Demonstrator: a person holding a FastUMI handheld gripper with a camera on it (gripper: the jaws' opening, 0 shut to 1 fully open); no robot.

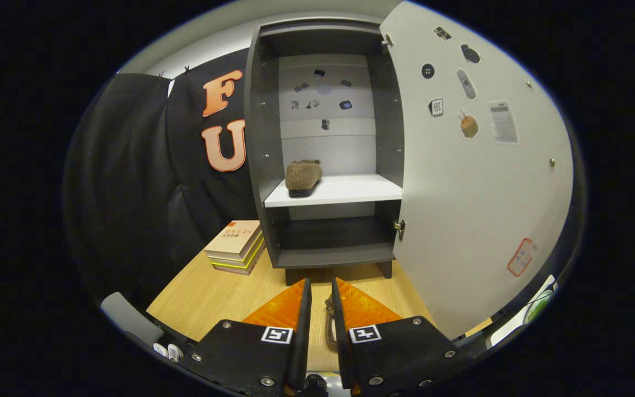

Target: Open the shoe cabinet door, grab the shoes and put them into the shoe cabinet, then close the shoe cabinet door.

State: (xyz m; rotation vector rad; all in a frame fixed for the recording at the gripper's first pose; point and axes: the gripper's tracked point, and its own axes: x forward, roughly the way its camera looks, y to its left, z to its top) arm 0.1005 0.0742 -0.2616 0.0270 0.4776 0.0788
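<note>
Your gripper (320, 298) had its fingers drawn nearly together, with a narrow gap between them. A thin brownish object (329, 325) sat in that gap, possibly the edge of a second shoe, though too little showed to name it, and whether both fingers pressed on it could not be told.

You were working over a light wooden tabletop (202, 292), with the shoe cabinet (262, 165) standing directly beyond the fingers. Its door (461, 182) stood swung wide on the right, so the opening step was judged complete. One brown fuzzy shoe (302, 176) rested on the white shelf (345, 190), toward its left side, toe outward. The step in hand was judged to be the loading of shoes.

If the gripper did carry a shoe, your next move called for a lift to shelf height and a straight advance onto the bare right part of the shelf.

Note the edges: the shelf's front lip, the cabinet's dark side walls, and the open door close on the right. A stack of books (237, 245) lay against the cabinet's left foot. Open room lay on the tabletop between fingers and cabinet.
</note>
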